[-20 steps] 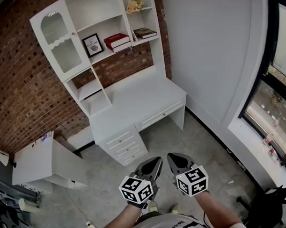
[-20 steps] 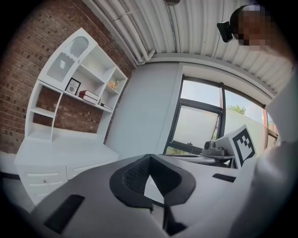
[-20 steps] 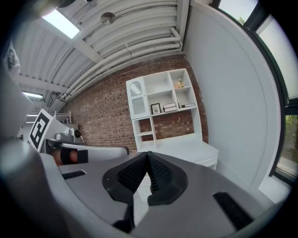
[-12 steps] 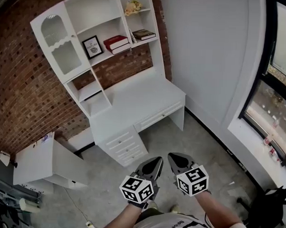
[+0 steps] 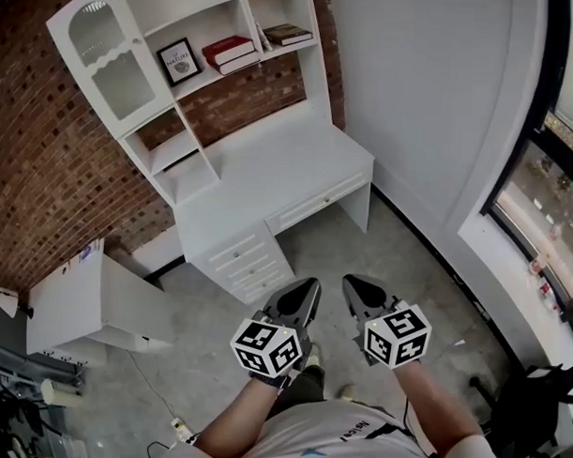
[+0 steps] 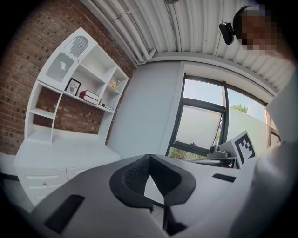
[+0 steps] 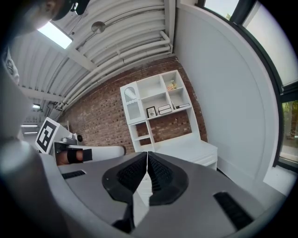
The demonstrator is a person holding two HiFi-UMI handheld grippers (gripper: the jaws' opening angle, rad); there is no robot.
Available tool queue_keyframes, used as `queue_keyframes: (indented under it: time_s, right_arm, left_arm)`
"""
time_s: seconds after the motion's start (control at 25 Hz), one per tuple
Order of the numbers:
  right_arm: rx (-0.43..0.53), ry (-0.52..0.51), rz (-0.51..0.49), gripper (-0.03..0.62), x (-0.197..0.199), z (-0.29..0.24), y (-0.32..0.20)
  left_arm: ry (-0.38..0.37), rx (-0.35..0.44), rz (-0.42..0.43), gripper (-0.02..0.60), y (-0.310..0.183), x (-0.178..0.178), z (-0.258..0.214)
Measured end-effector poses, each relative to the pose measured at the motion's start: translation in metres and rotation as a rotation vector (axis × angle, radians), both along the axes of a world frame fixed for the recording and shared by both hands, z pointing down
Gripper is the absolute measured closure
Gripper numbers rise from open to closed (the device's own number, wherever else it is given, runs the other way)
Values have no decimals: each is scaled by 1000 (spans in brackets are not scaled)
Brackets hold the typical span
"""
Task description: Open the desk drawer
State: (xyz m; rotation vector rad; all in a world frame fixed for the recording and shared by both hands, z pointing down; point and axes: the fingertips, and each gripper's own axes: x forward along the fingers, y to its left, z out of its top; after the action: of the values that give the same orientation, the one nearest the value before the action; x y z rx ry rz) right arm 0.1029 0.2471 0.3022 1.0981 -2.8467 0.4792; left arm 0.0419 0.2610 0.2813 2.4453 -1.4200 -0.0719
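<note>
A white desk (image 5: 270, 171) with a shelf hutch stands against the brick wall. Its long shallow drawer (image 5: 316, 203) under the top is closed, and a stack of small drawers (image 5: 246, 262) sits below on the left. Both grippers hover side by side over the floor, well short of the desk. The left gripper (image 5: 308, 288) is shut with nothing in it. My right gripper (image 5: 352, 284) is also shut and empty. From the left gripper (image 6: 149, 157) the desk (image 6: 60, 151) shows far off; the right gripper (image 7: 147, 153) points at the desk (image 7: 191, 148).
A low white cabinet (image 5: 87, 310) stands on the floor at the left. A large window (image 5: 550, 214) fills the right wall, with a black chair base (image 5: 533, 410) below it. Books (image 5: 227, 52) and a picture frame (image 5: 178, 60) sit on the hutch shelves.
The desk has shifted up and slightly left in the head view, and both grippers sit a little higher in it. Both stay shut.
</note>
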Motion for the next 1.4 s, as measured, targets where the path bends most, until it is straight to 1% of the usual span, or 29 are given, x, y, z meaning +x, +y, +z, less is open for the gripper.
queue_keyframes:
  time_s: [0.16, 0.36, 0.6, 0.84, 1.04, 1.24, 1.4]
  right_arm:
    - [-19, 20, 5, 576, -12, 14, -22]
    - [-43, 44, 10, 574, -41, 34, -65]
    - [-76, 90, 33, 574, -89, 61, -142]
    - [-111, 129, 90, 574, -131, 82, -219]
    - [-147, 168, 133, 572, -143, 102, -262]
    - [-177, 194, 159, 572, -139, 123, -299]
    - [-200, 217, 151, 572, -138, 150, -334]
  left_arm:
    - [12, -13, -6, 571, -23, -14, 12]
    - [23, -24, 9, 571, -68, -40, 30]
    - [10, -51, 29, 571, -151, -86, 56]
    - [-16, -72, 101, 571, -228, -123, 75]
    - [-9, -88, 133, 571, -272, -138, 91]
    - [-1, -93, 157, 571, -305, -135, 102]
    - [2, -108, 151, 571, -333, -133, 117]
